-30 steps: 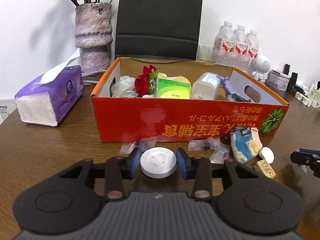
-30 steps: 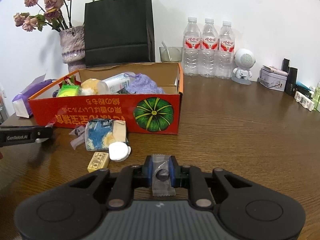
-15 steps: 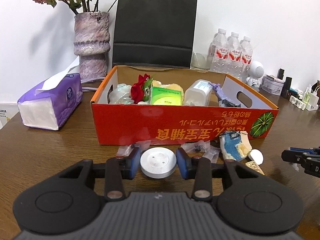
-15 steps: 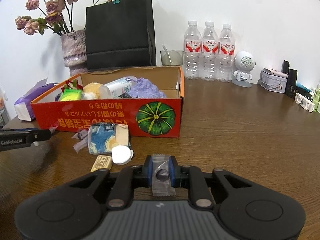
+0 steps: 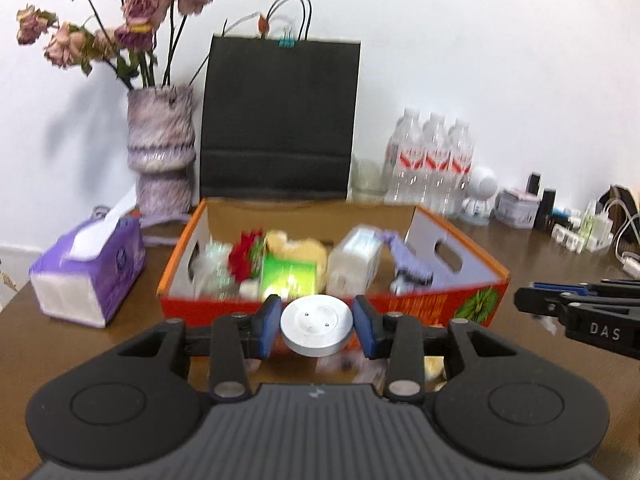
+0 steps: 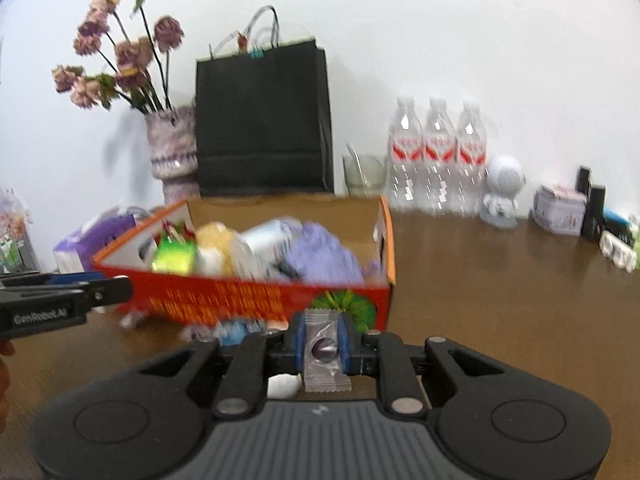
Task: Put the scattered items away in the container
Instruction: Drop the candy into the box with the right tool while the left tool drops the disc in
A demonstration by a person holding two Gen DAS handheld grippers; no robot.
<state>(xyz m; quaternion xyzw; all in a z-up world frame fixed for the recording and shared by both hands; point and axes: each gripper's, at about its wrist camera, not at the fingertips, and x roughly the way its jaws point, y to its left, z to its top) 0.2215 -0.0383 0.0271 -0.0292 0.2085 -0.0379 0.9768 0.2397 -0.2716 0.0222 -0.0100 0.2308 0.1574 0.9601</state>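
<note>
The left gripper (image 5: 317, 325) clamps a round silver puck (image 5: 317, 330), and the right gripper (image 6: 325, 345) pinches a clear candy wrapper (image 6: 325, 354). Both hang at the near side of the red cardboard box (image 5: 436, 304) on the wooden table (image 6: 500, 280), in front of a black bag (image 5: 280, 120).

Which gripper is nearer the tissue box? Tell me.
Left. The left gripper, holding a round metal disc, is just right of the tissue box. The right gripper, holding a clear packet, is by the cardboard box's far end.
</note>
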